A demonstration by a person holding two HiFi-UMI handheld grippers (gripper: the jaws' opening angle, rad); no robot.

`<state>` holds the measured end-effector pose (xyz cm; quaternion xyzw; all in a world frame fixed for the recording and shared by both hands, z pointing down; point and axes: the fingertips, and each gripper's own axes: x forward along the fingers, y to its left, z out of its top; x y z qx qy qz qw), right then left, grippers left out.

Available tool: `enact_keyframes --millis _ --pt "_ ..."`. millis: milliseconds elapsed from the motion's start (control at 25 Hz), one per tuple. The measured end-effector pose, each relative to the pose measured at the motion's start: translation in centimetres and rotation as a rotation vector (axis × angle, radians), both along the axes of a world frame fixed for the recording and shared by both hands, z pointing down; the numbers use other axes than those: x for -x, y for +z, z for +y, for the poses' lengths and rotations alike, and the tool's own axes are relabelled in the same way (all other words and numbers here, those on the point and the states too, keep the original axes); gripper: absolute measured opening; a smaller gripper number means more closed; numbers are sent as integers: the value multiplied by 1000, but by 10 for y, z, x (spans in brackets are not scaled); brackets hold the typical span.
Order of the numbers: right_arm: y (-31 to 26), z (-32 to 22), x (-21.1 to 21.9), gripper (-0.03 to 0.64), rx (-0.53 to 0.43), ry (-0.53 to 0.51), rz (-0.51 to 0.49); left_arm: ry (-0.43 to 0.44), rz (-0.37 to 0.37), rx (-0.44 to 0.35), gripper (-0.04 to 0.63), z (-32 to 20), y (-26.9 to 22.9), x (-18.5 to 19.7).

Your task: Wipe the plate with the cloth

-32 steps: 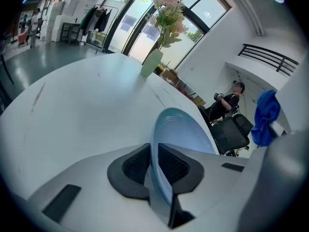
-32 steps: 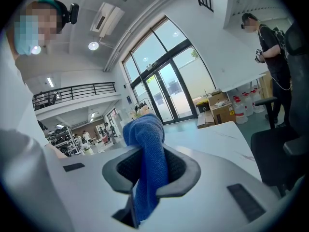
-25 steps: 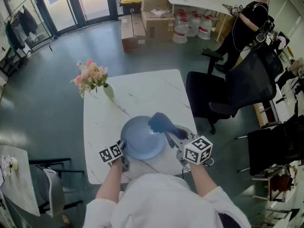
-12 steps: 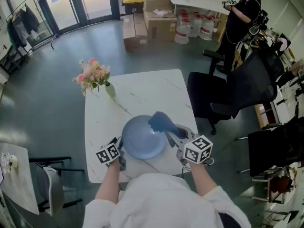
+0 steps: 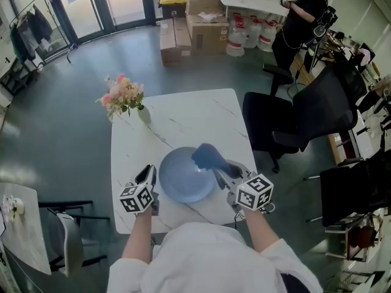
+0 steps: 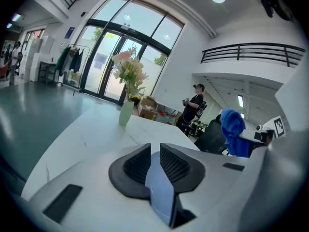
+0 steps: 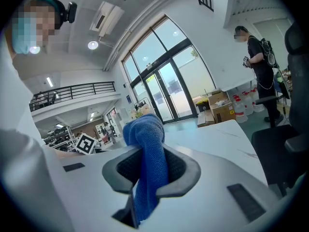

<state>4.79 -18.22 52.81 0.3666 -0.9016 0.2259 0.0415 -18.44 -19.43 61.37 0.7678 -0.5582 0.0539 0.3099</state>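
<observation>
- Left gripper (image 5: 149,171): lower left, just beside plate's rim; jaws narrowly apart, just been closing, nothing gripped.
- Right gripper (image 5: 219,170): clamped on cloth (image 5: 206,155), bunched over right rim.
- Plate (image 5: 183,179): centre, near table (image 5: 183,115) front edge.
- Method: probably pin left rim, then wipe.
- Room: bare tabletop beyond; vase of flowers (image 5: 142,115) upper left.

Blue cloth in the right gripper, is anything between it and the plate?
Nothing visible does. The blue cloth, clamped in the right gripper, is at the right rim of the plate, whose surface is bare.
</observation>
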Motion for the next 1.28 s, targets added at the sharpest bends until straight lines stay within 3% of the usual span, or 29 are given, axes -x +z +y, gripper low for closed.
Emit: enact_keyframes --millis 480,1280 --pt "-2 10 0 91 -5 31 23 52 -9 -185 38 21 -67 -15" --pt "3 48 2 90 -2 64 48 136 -51 -295 32 78 -108 -36"
